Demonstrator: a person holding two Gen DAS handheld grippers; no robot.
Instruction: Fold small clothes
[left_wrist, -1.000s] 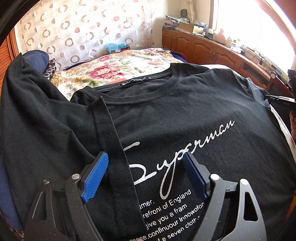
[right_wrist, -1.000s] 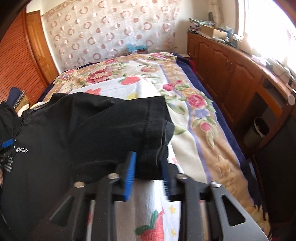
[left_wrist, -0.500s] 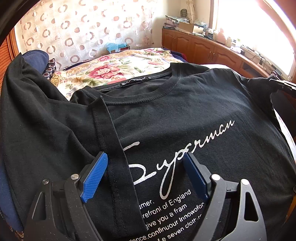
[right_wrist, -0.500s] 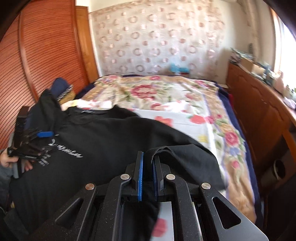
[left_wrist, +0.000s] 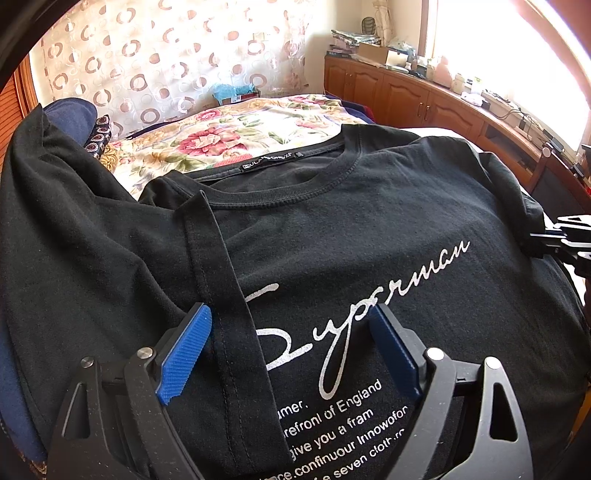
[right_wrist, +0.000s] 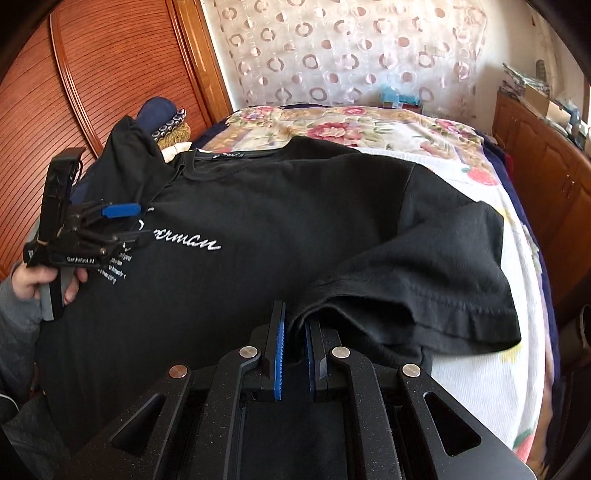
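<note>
L wrist cam, near first: left gripper (left_wrist: 288, 347) sits at 6 o'clock w/ jaws spread wide, blue pads (left_wrist: 184, 354) not pinching anything. The black t-shirt (left_wrist: 332, 229) lies under and between them, front up, and the folded-in sleeve strip (left_wrist: 221, 295) runs from approx 11 o'clock of the gripper down past the left pad. The white print "Superman" plus small text lines reads fine only in this view. Collar w/ label is further back at 12. At 3 o'clock, frame edge, a bit of the right gripper (left_wrist: 565, 240) pokes in at the shirt's sleeve.

R wrist cam shows what the other can't: right gripper (right_wrist: 293, 354) at 6 o'clock, jaws nearly closed, clamped on a bunched edge of the other sleeve (right_wrist: 424, 295), lifted and folded over toward the shirt body. At 9 o'clock you see the left gripper (right_wrist: 92, 236) from the side, over the print, w/ a hand (right_wrist: 40, 280) in a grey cuff on its handle.

Shirt is spread on the bed w/ floral bedspread (right_wrist: 369, 125), which shows at 12 to 3. Further back: wooden cabinets (left_wrist: 406, 99) at 2 o'clock w/ clutter on top (can't tell what exactly), and a ring-pattern curtain (right_wrist: 351, 55) at 12. A slatted wood door (right_wrist: 110, 92) at 10 only shows in the R view.
</note>
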